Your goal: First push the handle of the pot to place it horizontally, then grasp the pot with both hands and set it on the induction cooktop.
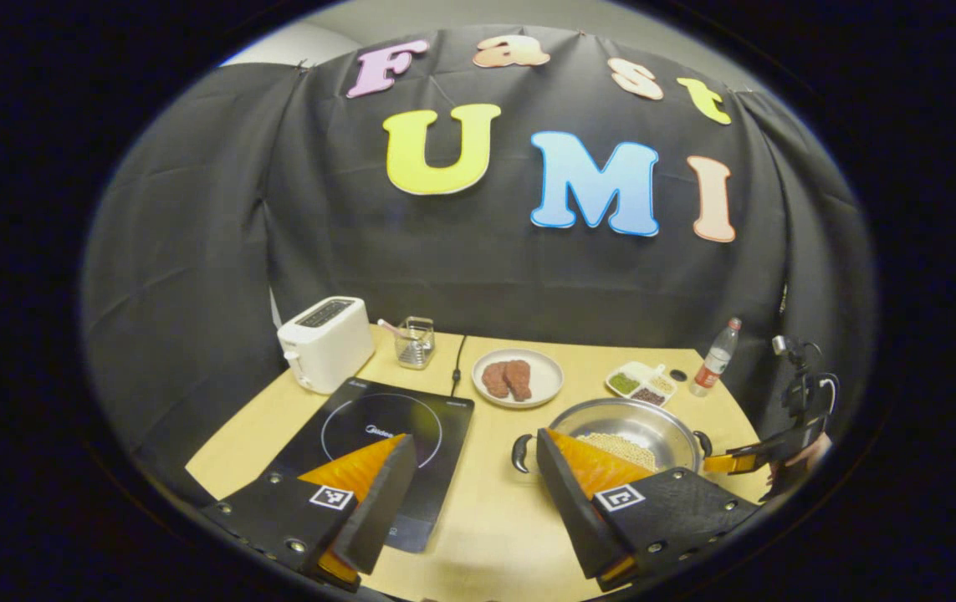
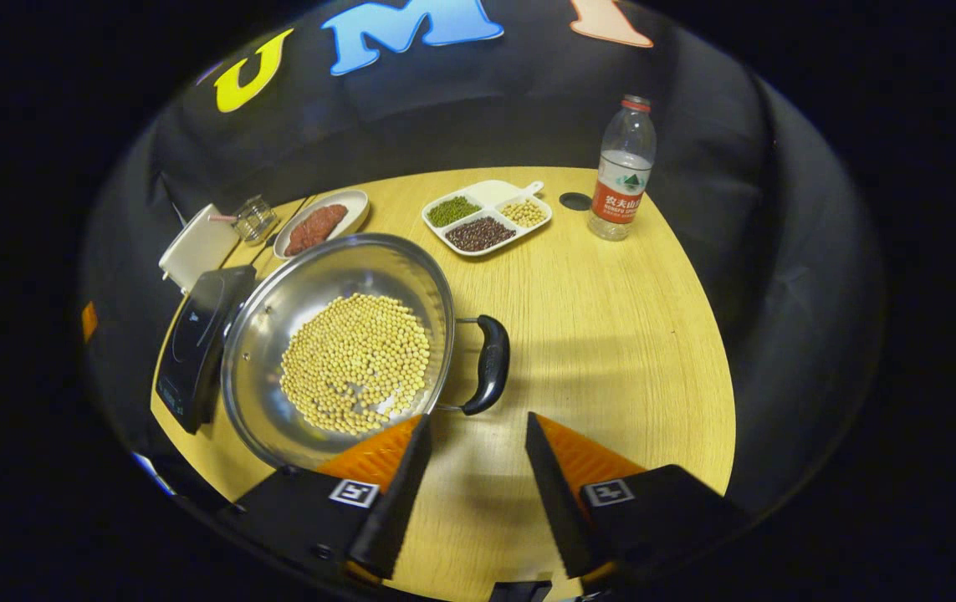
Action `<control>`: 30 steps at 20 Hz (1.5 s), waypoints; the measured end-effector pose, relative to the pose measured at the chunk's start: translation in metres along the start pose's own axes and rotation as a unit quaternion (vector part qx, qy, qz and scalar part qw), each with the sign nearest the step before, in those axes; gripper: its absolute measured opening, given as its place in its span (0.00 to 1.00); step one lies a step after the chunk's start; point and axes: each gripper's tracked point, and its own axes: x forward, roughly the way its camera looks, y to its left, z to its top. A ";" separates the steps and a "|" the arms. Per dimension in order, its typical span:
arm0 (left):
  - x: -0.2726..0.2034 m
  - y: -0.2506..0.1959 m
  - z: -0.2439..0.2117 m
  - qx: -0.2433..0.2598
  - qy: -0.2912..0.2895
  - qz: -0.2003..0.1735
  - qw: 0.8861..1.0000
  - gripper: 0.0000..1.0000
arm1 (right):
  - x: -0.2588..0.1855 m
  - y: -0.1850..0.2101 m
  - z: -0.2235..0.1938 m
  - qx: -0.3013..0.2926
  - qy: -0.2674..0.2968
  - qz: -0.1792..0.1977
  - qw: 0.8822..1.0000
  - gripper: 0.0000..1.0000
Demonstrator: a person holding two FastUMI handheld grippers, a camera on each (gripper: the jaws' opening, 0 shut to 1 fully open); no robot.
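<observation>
Two open, empty grippers, left [image 1: 471, 489] and right [image 2: 471, 468], hover over the wooden counter [image 2: 611, 334]. The round shiny steel pot [image 2: 335, 276] of beans lies beyond the right jaws, its curved handle [image 2: 490, 364] nearest, right of the flat glossy cooktop [image 1: 385, 418].

Silver pot [image 2: 335, 276] – black handle [image 2: 490, 364], yellow beans [image 2: 356, 364]; black cooktop [image 1: 377, 435]; white toaster [image 1: 325, 341].

A table [image 1: 519, 518] holds an induction cooktop [image 1: 377, 435] at left and a pot [image 1: 624, 431] of beans [image 2: 356, 364] at right. Behind the cooktop sit a toaster [image 1: 325, 341] and what may be a glass holder [image 1: 416, 341]. A plate [image 1: 518, 378], divided dish [image 1: 641, 383] and bottle [image 1: 716, 357] line the far edge.
</observation>
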 end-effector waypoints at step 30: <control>0.240 -0.080 -0.168 -0.045 0.309 -0.178 0.933 0.89 | 0.101 0.021 0.014 0.108 0.082 0.022 0.991 0.97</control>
